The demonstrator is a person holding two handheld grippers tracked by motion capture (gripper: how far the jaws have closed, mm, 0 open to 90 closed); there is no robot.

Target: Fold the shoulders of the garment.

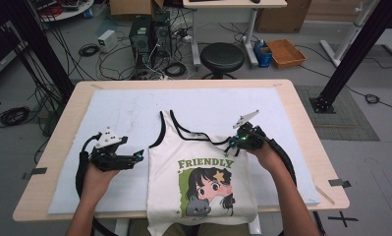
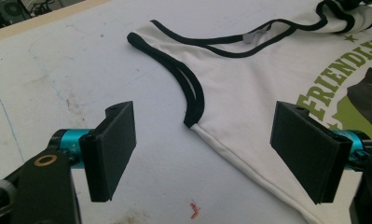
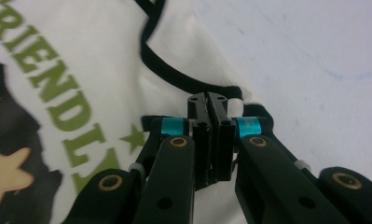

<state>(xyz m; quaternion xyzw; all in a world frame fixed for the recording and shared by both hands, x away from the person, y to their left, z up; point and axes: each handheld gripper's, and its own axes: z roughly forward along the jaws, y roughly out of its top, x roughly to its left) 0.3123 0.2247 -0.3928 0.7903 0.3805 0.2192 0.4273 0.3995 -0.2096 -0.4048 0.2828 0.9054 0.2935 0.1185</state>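
Tank top, white with black trim and a "FRIENDLY" cartoon print, lies face up on the worktop. Long axis runs from the person outward: hem hangs over the near edge, straps point to the far side. The strap on the person's left lies flat and extended; the strap on the right is bunched up at the right gripper.

Right gripper: jaws fully closed, pinched at the black-trimmed shoulder edge of the top. In the right gripper view, fabric appears caught between the pads, so I read it as a grip on that strap.

Left gripper: jaws wide open, nothing between them, hovering over the white mat just beside the top's left side edge. In the left gripper view the armhole's lower end sits dead ahead between the pads, near but apart.

Key relation: the free left shoulder lies ahead of the left gripper and toward the far side. My guess is that gripper needs to go forward along the armhole trim to match the right-side hold.
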